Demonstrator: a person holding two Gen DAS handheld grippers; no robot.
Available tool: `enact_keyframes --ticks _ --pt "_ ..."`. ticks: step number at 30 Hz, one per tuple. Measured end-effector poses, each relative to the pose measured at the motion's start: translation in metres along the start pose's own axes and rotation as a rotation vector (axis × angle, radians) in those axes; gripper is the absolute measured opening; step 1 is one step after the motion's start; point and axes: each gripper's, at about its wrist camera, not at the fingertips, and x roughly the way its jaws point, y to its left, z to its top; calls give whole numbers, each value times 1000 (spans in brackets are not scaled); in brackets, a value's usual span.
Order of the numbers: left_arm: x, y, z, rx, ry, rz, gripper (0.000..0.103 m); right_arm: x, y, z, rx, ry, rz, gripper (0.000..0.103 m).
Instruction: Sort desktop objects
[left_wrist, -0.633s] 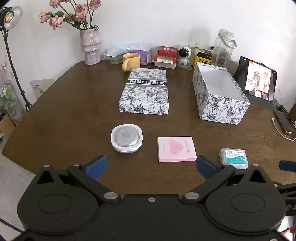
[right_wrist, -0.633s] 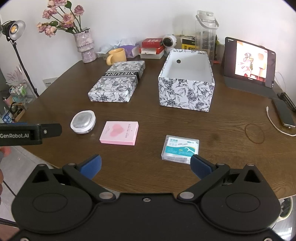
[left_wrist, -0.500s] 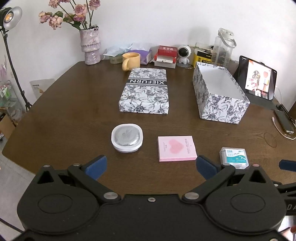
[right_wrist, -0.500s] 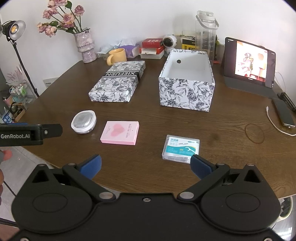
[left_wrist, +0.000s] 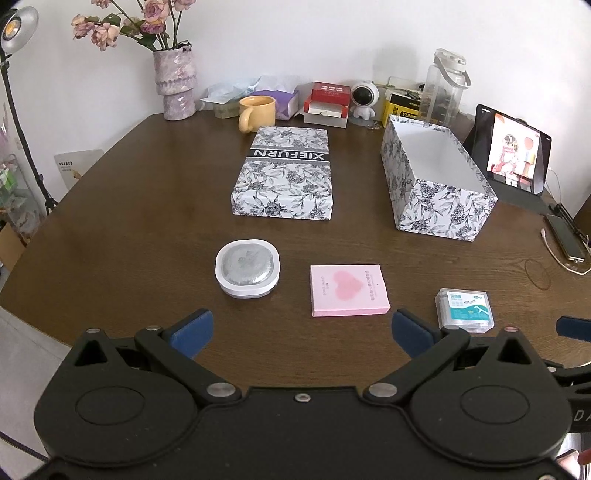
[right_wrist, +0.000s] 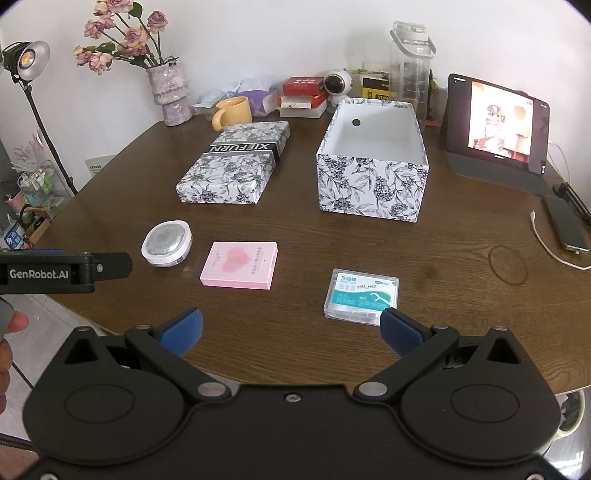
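both the left gripper (left_wrist: 301, 328) and right gripper (right_wrist: 291, 326) gape wide and empty; the clear rigid plastic floss-pick box (right_wrist: 361, 296) looks light, slick, best pinched across its short sides.

– What's along your back edge?
– A vase (left_wrist: 176, 88) of flowers, a yellow mug (left_wrist: 255, 112), a bottle (left_wrist: 445, 88).
– And to your right?
– A lit tablet (right_wrist: 498, 125), a phone (right_wrist: 565, 223) near the edge
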Motion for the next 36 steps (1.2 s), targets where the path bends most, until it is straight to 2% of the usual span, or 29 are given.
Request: enact_keyframes --ticks 11,16,22,24,27,36 --pt "4 -2 1 19 9 -23 103 1 4 3 4 8 -2 103" --pt "5 0 0 9 -4 -72 103 4 7 0 -7 18 -19 103" --pt "2 10 -1 -76 -16 -74 103 -3 11 0 -5 -1 -20 103" --pt "3 15 1 -114 -8 -95 103 -5 12 1 -1 -16 -10 103" --pt "6 16 3 -130 9 -87 103 -6 13 3 3 -33 -1 103" --pt "8 11 8 -82 7 -72 103 -6 6 5 73 -45 16 103"
